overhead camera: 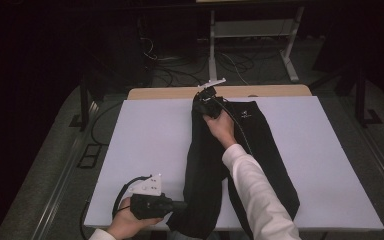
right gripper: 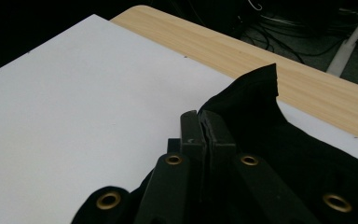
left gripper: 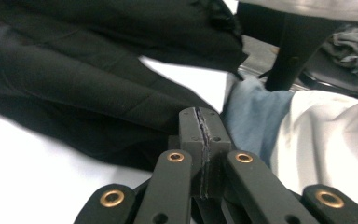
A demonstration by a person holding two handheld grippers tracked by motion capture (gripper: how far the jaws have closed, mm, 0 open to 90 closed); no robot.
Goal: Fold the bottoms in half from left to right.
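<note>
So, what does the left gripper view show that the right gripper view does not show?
The left gripper view alone: blue cloth and a white sleeve beside the left tool, plus a dark table leg. The right gripper view alone: the wooden table edge, floor cables, and the right tool at the garment's far end. Both: black trousers on the white board, and shut jaws.

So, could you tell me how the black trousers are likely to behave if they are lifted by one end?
The black trousers would probably hang limp: the cloth already lies in soft folds on the white board. They look light, since the right tongs raise the waistband with a thin pinch. Pushed, they would likely bunch up rather than slide flat.
</note>
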